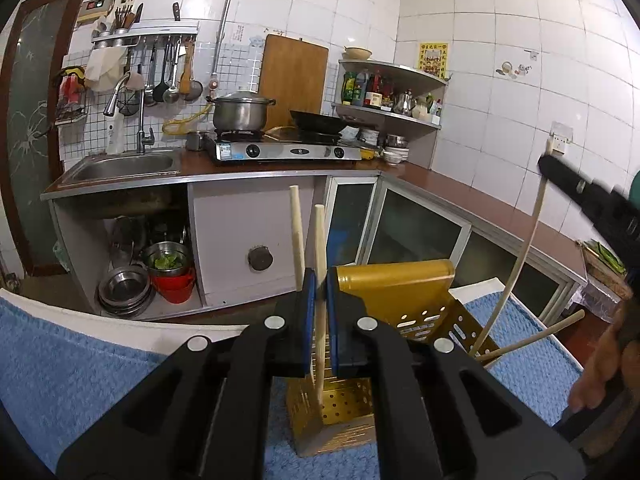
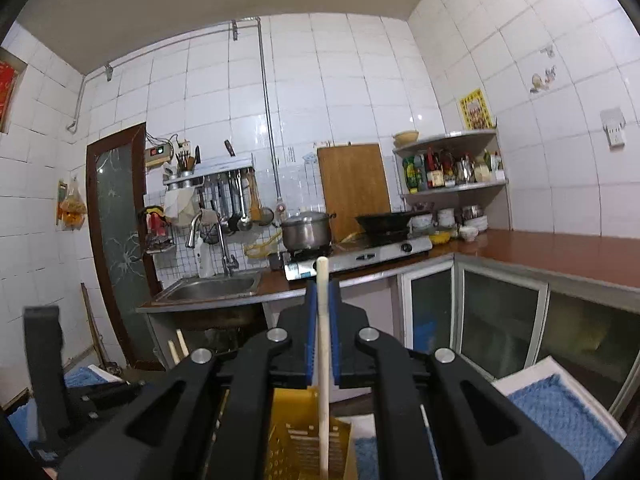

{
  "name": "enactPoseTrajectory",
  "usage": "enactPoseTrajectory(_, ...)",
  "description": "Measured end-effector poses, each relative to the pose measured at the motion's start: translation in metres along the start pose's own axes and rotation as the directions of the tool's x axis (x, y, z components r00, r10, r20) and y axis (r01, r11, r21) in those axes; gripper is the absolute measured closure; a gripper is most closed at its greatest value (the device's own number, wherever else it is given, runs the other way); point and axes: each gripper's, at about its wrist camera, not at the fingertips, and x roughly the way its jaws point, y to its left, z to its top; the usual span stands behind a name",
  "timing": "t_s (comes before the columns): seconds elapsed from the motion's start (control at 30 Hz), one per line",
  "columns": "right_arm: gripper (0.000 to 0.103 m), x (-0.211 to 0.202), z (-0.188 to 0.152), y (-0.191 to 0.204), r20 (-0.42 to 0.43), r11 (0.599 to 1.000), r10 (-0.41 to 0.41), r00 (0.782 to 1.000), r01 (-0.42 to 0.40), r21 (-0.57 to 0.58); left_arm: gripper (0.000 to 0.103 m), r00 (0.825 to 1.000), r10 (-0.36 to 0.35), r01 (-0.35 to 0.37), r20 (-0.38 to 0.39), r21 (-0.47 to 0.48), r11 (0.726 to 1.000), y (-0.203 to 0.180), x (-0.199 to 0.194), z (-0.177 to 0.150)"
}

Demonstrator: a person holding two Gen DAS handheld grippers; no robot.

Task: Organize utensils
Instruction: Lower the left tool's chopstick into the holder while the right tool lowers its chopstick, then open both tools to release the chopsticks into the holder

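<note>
Pale wooden chopstick [image 1: 319, 264] clamped upright between the blue pads of the left tongs [image 1: 319, 322], lower end down inside a yellow perforated utensil holder [image 1: 344, 408]. Second pale chopstick [image 1: 296, 236] just beside it, upright and parallel; grip on it not clear. Holder standing on a blue towel [image 1: 80, 368], slotted and dotted walls, tall solid back panel. Third chopstick [image 1: 516, 264] pinched near its top by the right tongs [image 1: 549, 162], long and slightly tilted, lower end in the holder's far compartment. Fourth chopstick [image 1: 532, 338] leaning out of that compartment at a low slant.
</note>
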Motion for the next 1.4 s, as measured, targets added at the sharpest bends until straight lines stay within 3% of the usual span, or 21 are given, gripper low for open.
enactPoseTrajectory(0.47,0.097,0.004,-0.032,-0.002,-0.145,0.999,-0.023,0.989,0.016,-0.05,0.097,1.0,0.013,-0.013,-0.009,-0.025,1.0,0.003,-0.035,0.002)
enactPoseTrajectory(0.73,0.095,0.002,-0.039,-0.013,-0.213,1.0,-0.028,0.977,0.028,0.001,0.072,0.997,0.066,-0.067,-0.027,-0.031,0.997,0.017,-0.071,-0.005)
enactPoseTrajectory(0.87,0.095,-0.013,-0.027,-0.011,-0.22,0.999,-0.046,0.974,0.045,-0.01,0.049,0.995,0.095,-0.097,-0.041,-0.05,0.994,0.029,-0.088,-0.012)
enactPoseTrajectory(0.9,0.092,-0.016,-0.023,-0.011,-0.221,0.999,-0.049,0.974,0.048,-0.009,0.043,0.994,0.099,-0.101,-0.049,-0.057,0.993,0.032,-0.092,-0.013)
enactPoseTrajectory(0.93,0.077,-0.022,-0.02,-0.011,-0.219,0.998,-0.057,0.974,0.056,-0.008,0.04,0.993,0.1,-0.104,-0.064,-0.065,0.992,0.036,-0.096,-0.016)
enactPoseTrajectory(0.97,0.054,-0.029,-0.017,-0.011,-0.212,0.998,-0.067,0.975,0.067,-0.009,0.036,0.992,0.101,-0.106,-0.068,-0.069,0.992,0.038,-0.099,-0.017)
enactPoseTrajectory(1.0,0.047,-0.038,-0.015,-0.012,-0.204,0.997,-0.075,0.976,0.075,-0.011,0.031,0.991,0.106,-0.112,-0.076,-0.071,0.991,0.04,-0.102,-0.019)
enactPoseTrajectory(1.1,0.047,-0.054,-0.016,-0.012,-0.243,0.994,-0.107,0.964,0.108,-0.012,0.022,0.988,0.115,-0.123,-0.104,-0.074,0.99,0.043,-0.11,-0.029)
enactPoseTrajectory(1.3,0.042,-0.086,-0.045,-0.01,-0.339,0.98,-0.198,0.92,0.187,-0.064,0.009,0.98,0.101,-0.118,-0.172,-0.096,0.988,0.045,-0.117,-0.061)
enactPoseTrajectory(1.4,0.042,-0.099,-0.066,-0.015,-0.383,0.974,-0.224,0.896,0.219,-0.057,0.008,0.972,0.124,-0.14,-0.201,-0.066,0.988,0.041,-0.116,-0.079)
